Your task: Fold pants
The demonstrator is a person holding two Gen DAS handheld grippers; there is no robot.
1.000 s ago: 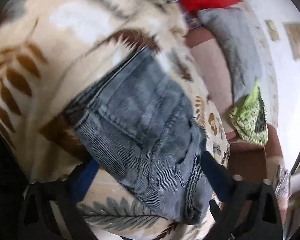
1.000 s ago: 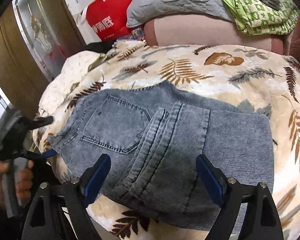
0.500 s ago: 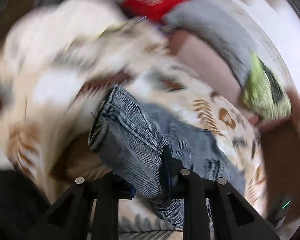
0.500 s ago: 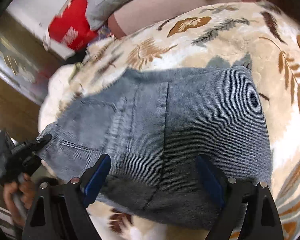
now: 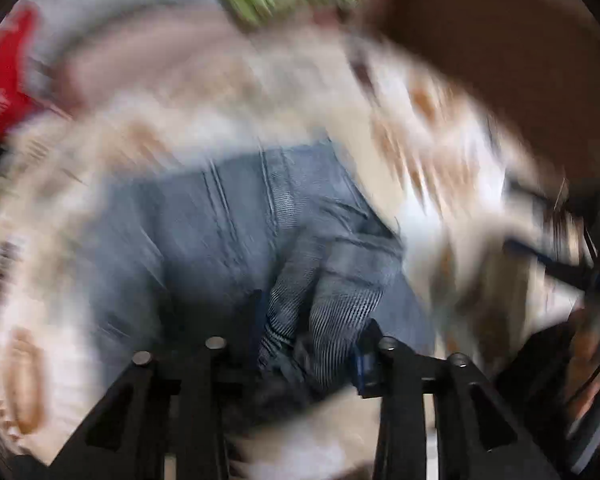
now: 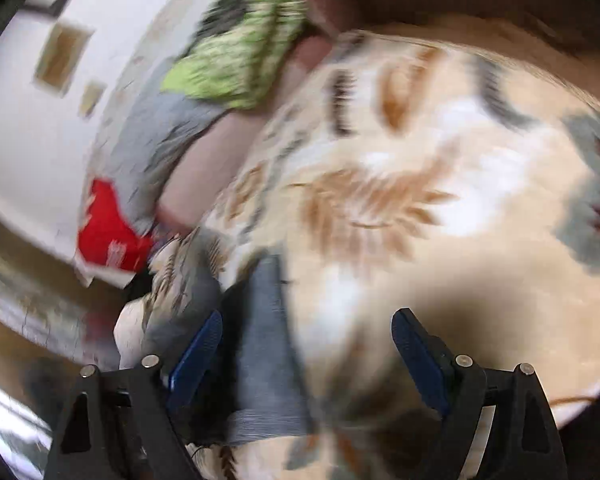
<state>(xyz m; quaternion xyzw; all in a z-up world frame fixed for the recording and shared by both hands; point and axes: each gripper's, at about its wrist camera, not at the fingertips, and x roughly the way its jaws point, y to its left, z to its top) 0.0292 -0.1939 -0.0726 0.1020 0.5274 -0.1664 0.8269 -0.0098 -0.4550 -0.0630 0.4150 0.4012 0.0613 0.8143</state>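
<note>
The grey-blue denim pants (image 5: 228,232) lie folded on the leaf-print blanket (image 5: 440,168). My left gripper (image 5: 312,344) is shut on a bunched edge of the pants, which it holds between its blue pads. In the right wrist view my right gripper (image 6: 306,356) is open with its jaws wide apart, just over the blanket (image 6: 440,240). A strip of the pants (image 6: 266,344) lies between its fingers, nearer the left pad (image 6: 198,354). Both views are blurred by motion.
A green patterned cloth (image 6: 240,52) lies on a grey cushion (image 6: 156,140) at the back. A red bag (image 6: 108,236) stands by the white wall. A brown sofa arm (image 5: 500,60) rises beyond the blanket.
My left gripper shut on the pants' edge and has carried it across the pants. My right gripper stayed open and swung to the pants' side edge.
</note>
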